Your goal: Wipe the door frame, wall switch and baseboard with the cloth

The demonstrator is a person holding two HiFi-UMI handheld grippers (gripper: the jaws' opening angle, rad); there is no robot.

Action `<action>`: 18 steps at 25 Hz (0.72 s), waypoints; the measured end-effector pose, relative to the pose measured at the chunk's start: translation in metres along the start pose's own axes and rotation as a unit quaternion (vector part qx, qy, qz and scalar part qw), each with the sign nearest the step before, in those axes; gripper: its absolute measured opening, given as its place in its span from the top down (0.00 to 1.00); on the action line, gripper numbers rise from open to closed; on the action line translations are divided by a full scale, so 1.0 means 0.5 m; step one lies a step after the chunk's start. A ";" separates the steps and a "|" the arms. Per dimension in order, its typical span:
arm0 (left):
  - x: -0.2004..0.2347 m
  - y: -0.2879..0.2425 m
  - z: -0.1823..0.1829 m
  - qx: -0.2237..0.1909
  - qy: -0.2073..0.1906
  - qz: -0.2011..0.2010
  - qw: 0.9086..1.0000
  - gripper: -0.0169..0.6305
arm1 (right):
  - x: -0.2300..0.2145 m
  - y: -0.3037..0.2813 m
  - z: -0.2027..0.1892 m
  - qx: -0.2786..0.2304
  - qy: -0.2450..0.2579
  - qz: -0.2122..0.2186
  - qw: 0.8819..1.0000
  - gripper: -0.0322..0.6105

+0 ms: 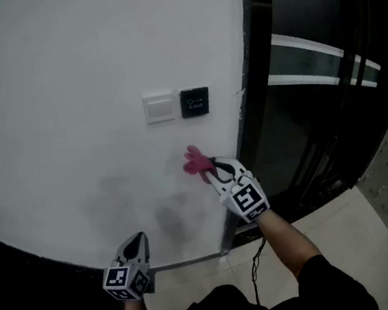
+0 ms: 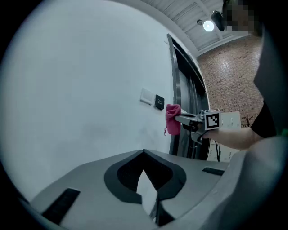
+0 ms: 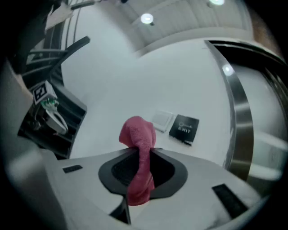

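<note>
The right gripper (image 1: 208, 168) pinches a pink cloth (image 1: 195, 159) just below the white wall switch (image 1: 159, 108) and black exit button (image 1: 195, 102), left of the dark door frame (image 1: 254, 50). The left gripper (image 1: 137, 242) hangs lower, jaws pressed together on nothing.

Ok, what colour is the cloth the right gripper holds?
The cloth is pinkish red, clearest in the right gripper view.

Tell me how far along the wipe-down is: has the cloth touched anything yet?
Done: no visible sign of wiping. In hand: the right gripper clamps the pink cloth, held near the wall just below the white switch and black exit button, not on them. The left gripper is shut and empty. Left: switch, door frame, baseboard.
</note>
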State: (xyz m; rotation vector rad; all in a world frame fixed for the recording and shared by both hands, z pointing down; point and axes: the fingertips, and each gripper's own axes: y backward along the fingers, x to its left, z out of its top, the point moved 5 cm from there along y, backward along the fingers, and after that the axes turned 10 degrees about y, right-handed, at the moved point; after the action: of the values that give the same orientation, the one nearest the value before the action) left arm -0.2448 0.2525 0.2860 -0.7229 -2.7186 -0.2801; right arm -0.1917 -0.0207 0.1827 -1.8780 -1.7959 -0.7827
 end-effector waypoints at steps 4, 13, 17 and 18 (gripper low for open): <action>-0.008 0.000 0.006 0.010 0.003 -0.007 1.000 0.97 | -0.083 -0.057 0.067 0.018 0.154 -0.033 0.987 0.85; -0.013 -0.009 -0.008 0.026 -0.009 -0.012 1.000 0.97 | -0.184 -0.142 0.171 0.022 0.400 -0.113 0.909 0.85; -0.012 -0.007 -0.014 0.028 -0.007 -0.013 0.999 0.97 | -0.206 -0.161 0.177 0.028 0.450 -0.142 0.881 0.85; -0.011 -0.004 -0.015 0.031 -0.009 -0.010 0.999 0.97 | -0.213 -0.163 0.176 0.031 0.449 -0.148 0.881 0.85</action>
State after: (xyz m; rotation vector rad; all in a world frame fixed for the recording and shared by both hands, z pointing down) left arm -0.2396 0.2464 0.2908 -0.6856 -2.7402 -0.1948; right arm -0.2641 -0.0377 0.0403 -0.9033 -1.4376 -1.3885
